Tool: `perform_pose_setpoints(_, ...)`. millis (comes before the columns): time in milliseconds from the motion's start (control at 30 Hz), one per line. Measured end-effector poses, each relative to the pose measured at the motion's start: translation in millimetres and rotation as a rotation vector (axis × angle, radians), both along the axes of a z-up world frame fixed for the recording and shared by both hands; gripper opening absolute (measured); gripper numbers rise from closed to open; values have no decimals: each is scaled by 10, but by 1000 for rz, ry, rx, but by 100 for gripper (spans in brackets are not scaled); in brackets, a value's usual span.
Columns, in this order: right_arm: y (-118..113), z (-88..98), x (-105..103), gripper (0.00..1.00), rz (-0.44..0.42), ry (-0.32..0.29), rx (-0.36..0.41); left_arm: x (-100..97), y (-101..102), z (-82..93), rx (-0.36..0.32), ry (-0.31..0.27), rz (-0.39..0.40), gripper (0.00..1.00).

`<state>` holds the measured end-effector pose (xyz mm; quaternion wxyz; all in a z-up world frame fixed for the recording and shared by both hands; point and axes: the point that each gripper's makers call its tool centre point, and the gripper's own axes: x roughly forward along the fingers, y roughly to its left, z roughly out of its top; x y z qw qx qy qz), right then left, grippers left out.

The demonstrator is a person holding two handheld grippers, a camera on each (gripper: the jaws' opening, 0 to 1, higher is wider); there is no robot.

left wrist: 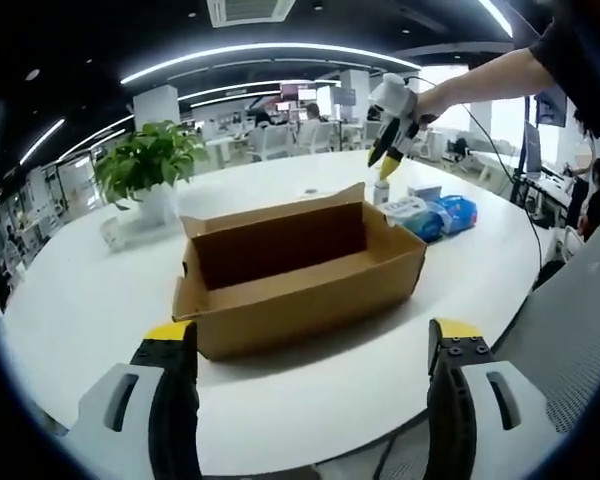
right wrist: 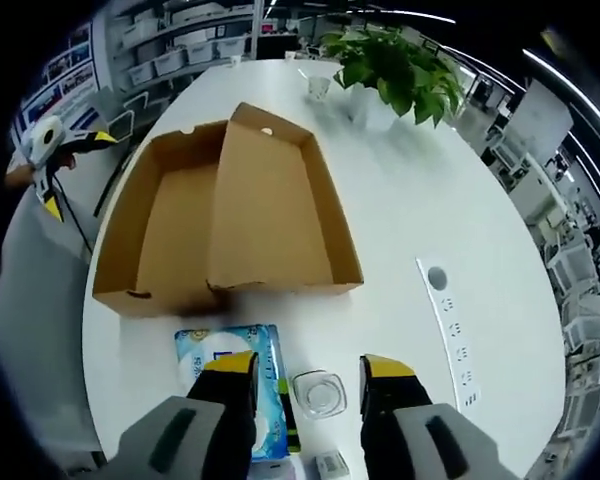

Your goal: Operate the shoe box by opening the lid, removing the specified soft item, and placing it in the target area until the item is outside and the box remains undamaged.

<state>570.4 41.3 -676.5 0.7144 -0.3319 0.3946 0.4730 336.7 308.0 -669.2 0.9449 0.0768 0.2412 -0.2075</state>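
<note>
Lid: open, folded back flat beside the shoe box [right wrist: 270, 200], cardboard looking intact.
Box interior: bare brown floor, nothing left inside as far as both views show.
Soft item: blue tissue pack [right wrist: 242, 375] lies on the white table [right wrist: 410, 200], just outside the box's near wall.
Progress: removal looks done; only confirming placement remains, I'd judge.
Left gripper [left wrist: 315, 350]: jaws wide apart, empty.
Right gripper [right wrist: 308, 372]: jaws apart, empty, above a small clear glass [right wrist: 320, 393].
Writing: pack's print too small to read.

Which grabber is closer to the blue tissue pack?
Right. The right gripper hovers just above the blue tissue pack; the left gripper is off past the open box.
</note>
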Motion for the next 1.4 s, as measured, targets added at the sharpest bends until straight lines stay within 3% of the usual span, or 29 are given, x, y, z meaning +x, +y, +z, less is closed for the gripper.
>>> perform_pose_setpoints(333,169,98,5,38,-86,-7,80,232,130,37,35,5,-26,95)
perform_pose_setpoints(833,316,99,49,35,-184,-39,144,618,505,107,44,23,43,88)
perform_pose_setpoints(1000,406,90,82,32,-217,-59,172,708,578,47,3,62,92,84)
perform_pose_setpoints(1267,504,72,121,33,-275,-75,198,832,694,-115,22,122,142,78)
perform_pose_setpoints(1400,501,60,218,32,-369,-98,220,861,729,-199,8,171,171,69)
